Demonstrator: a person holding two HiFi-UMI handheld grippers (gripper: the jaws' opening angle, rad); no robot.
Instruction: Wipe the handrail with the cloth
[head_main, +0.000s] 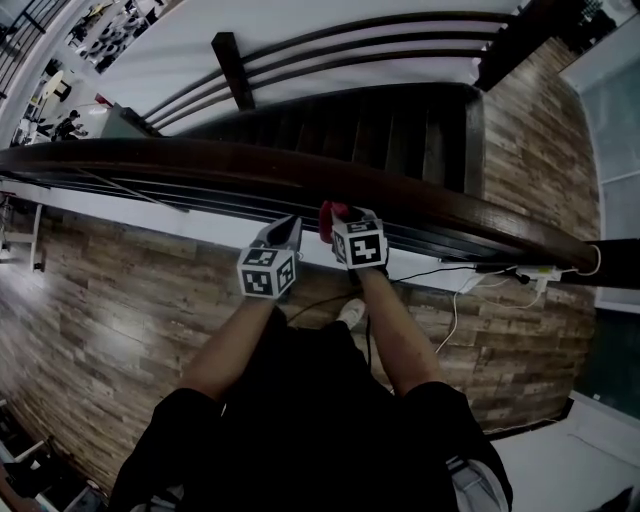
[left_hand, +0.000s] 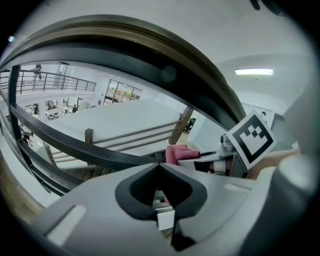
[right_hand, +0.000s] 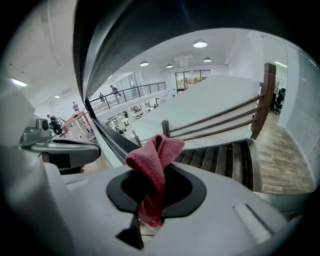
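Your right gripper (right_hand: 150, 197) is clamped on the red cloth (right_hand: 154, 159), just beside the handrail (head_main: 250, 160) at your 12 o'clock. Your left gripper (left_hand: 160, 166) is clenched on nothing. Rub hard and the pinched fold could slip free, falling onto the stairs (head_main: 360, 125).

Left tongs (left_hand: 159, 165) fill lower frame: grey body w/ dark cut-out, tips meeting, nothing btwn them. Just past the tips is a pink cloth (left_hand: 176, 151), bunched up at the end of the right tongs (left_hand: 196, 159), whose marker cube (left_hand: 250, 139) sits further right. Dark handrail (left_hand: 165, 75) arcs overhead left to right, above both tongs. A thinner dark rail (left_hand: 75, 145) runs below it toward the tips. Bkgd: stairs w/ wooden post (left_hand: 89, 136), ceiling light (left_hand: 254, 72), far balcony railing (left_hand: 55, 80) at upper left.
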